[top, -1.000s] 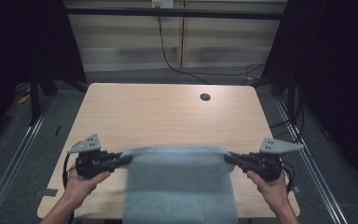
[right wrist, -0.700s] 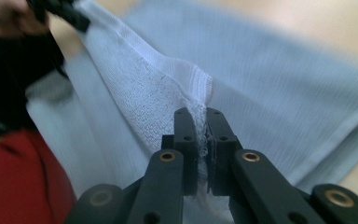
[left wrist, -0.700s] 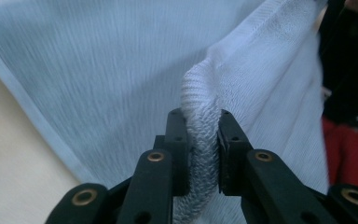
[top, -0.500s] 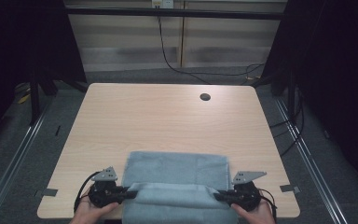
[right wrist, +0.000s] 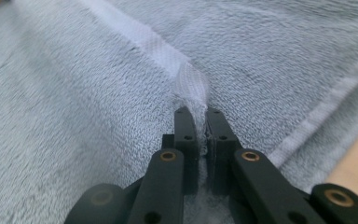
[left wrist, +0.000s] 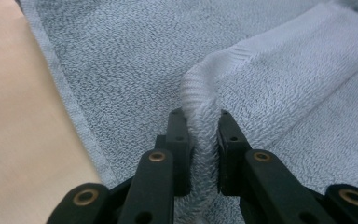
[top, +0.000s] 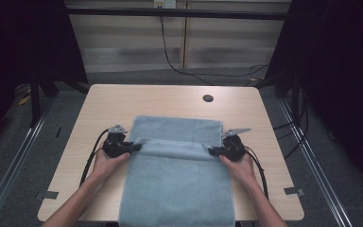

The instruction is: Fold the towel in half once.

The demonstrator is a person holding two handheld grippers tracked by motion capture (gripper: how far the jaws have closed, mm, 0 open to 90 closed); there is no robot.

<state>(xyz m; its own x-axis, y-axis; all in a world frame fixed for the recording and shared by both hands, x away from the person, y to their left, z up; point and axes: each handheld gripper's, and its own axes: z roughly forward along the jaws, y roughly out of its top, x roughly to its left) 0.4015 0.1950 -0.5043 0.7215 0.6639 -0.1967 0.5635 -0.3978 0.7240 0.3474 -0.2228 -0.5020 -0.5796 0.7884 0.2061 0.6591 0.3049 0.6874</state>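
Two grippers are pinching a light blue terry-cloth towel (top: pixel 177 175) by its folded edge on a pale rectangular wooden table (top: pixel 99 101).

The left gripper (top: pixel 134 147) and the right gripper (top: pixel 212 151) are each clamping a bunched ridge of looped pile between narrow jaws, one at either end of the fold. The towel is lying across the table's near half, its flat woven hem (left wrist: pixel 63 88) running beside bare wood and its lower end reaching the near edge. Open tabletop is stretching beyond, around a small dark round hole (top: pixel 208 98).
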